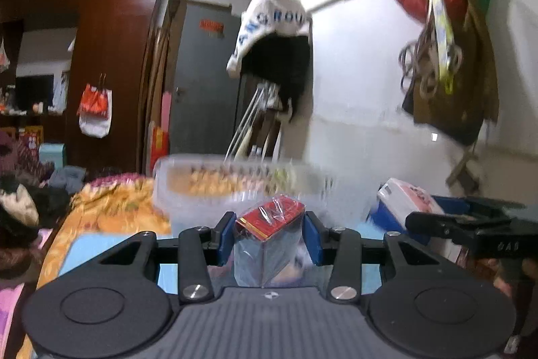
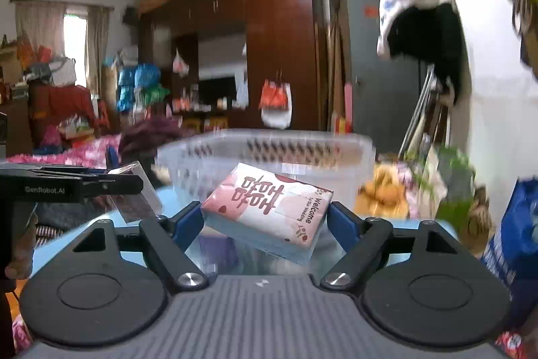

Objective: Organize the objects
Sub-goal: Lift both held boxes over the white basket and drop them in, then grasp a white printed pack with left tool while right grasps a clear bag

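Blue pads of the left gripper (image 1: 269, 236) clamp a small red-topped box (image 1: 269, 239) in clear wrap, upright between them. Right gripper (image 2: 265, 221) grips a pink-and-white tissue pack (image 2: 267, 211), tilted. Just beyond each load: clear plastic basket (image 2: 269, 153), blurred. Only the right view shows a window with curtains (image 2: 75, 26) far left; only the left view shows hanging bags (image 1: 444, 39) upper right.

Basket (image 2: 265, 153) behind tissue pack (image 2: 269, 211)
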A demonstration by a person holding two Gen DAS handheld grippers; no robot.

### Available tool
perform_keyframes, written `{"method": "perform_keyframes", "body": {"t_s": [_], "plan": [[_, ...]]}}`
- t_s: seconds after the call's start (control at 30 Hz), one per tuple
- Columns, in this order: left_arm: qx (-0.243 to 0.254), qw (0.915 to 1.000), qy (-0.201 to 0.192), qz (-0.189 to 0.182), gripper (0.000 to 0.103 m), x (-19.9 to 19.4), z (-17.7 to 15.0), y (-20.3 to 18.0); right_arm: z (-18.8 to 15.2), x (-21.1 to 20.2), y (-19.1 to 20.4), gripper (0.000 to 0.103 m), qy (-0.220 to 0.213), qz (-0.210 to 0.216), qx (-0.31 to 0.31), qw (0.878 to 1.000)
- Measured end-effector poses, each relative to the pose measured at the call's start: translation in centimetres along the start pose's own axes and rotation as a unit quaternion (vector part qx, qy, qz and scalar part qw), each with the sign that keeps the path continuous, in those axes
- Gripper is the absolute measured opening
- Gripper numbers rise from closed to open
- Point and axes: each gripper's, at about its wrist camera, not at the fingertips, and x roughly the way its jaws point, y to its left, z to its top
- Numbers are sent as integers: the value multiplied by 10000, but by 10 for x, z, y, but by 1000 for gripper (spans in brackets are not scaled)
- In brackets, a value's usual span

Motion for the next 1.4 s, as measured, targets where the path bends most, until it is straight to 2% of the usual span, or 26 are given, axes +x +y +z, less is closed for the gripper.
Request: {"method": "perform_keyframes", "body": {"t_s": [0.1, 0.2, 0.27, 0.37, 0.4, 0.43, 0.47, 0.53, 0.6, 0.67, 0.73, 0.8, 0.83, 0.93, 1.07, 1.1, 1.17, 1.23, 1.4], "plan": [[-91, 9997, -226, 101, 47, 15, 37, 0, 29, 12, 2, 82, -452, -16, -74, 9990], [-455, 9982, -162, 343, 46, 45, 68, 5, 57, 42, -3, 82, -611, 38, -89, 9981], [-541, 9977, -64, 412, 47, 67, 80, 8, 69, 62, -6, 82, -590, 24, 27, 9982], [-652, 9966, 281, 406, 47, 104, 83, 16, 74, 94, -4, 83, -302, -83, -239, 9992], [-658, 9965, 331, 383, 48, 113, 80, 19, 73, 102, -1, 83, -269, -166, -326, 9990], [-631, 9966, 380, 358, 54, 119, 77, 21, 70, 111, 1, 85, -231, -180, -447, 9986], [-665, 9963, 369, 391, 62, 124, 74, 24, 67, 117, 2, 92, -176, -188, -553, 9981], [-807, 9949, 301, 531, 71, 126, 66, 32, 61, 127, 6, 103, -130, -339, -713, 9968], [-848, 9948, 187, 536, 72, 115, 60, 34, 57, 122, 6, 103, -64, -380, -721, 9967], [-772, 9957, 176, 488, 73, 102, 56, 32, 54, 109, 4, 103, -61, -219, -539, 9983], [-619, 9969, 169, 461, 73, 82, 47, 24, 53, 96, -1, 103, 31, -194, -314, 9993], [-321, 9988, 211, 301, 79, 57, 28, 12, 48, 83, -4, 103, 146, -231, -148, 9995], [-176, 9991, 281, 245, 82, 48, 19, 7, 42, 72, -4, 103, 135, -234, -135, 9995], [244, 9970, 719, 121, 82, 32, -20, -11, 17, 49, -10, 103, 164, -45, -91, 9998], [537, 9900, 1305, -30, 82, 38, -55, -25, -12, 63, -26, 103, 936, -134, 127, 9954], [557, 9884, 1412, -57, 81, 43, -60, -28, -19, 70, -31, 100, 1153, -107, 175, 9931], [586, 9860, 1558, -48, 81, 50, -66, -29, -27, 82, -42, 87, 1392, -37, 377, 9895], [569, 9841, 1683, -74, 80, 57, -70, -30, -33, 92, -47, 81, 1587, 35, 509, 9860], [629, 9813, 1816, -121, 77, 54, -75, -37, -47, 99, -43, 80, 1758, 130, 556, 9828]]}}
